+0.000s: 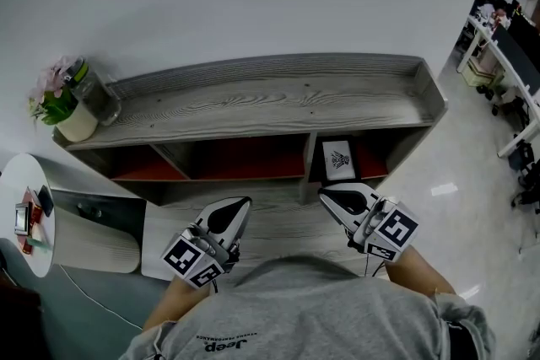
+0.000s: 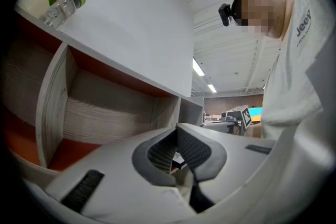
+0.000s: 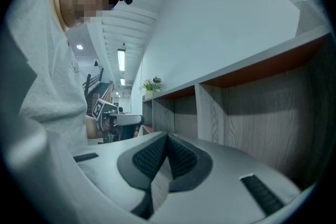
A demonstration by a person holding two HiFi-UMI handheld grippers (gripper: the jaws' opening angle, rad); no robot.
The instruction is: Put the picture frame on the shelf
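White wall behind, low grey wood-grain shelf (image 1: 278,97) against it, red lining inside the bays. Frame (image 1: 338,159) is already in the shelf: it stands in the right-hand bay under the top board, just right of the divider (image 1: 309,156), face out toward the person, long axis up. Whether it leans on the back wall I can't tell. Both grippers are pulled in near the body, pointing level at the shelf front. Right gripper (image 1: 329,196) is clenched, pads together with nothing between them. Left gripper (image 1: 243,204) reads the same in its own view: pads meet and nothing is pinched. Key relation: the frame sits straight ahead of the right gripper's tip and close to it, while the left gripper is off to the side, in front of the middle bay. So right is the nearer one by a clear margin. Judgement: the placing looks done and the hands are clear of the frame; if it needs another grab, it's a right-hand job. Any reach goes in under the top board's front edge, with the divider tight on the frame's left and more room on its right. The top board is bare over most of its length, with a raised lip at the right end. Plant (image 1: 61,101) and bottle (image 1: 99,93) sit at its far left end, well apart from the frame. Round white table (image 1: 38,181) is off to the left, open floor to the right.
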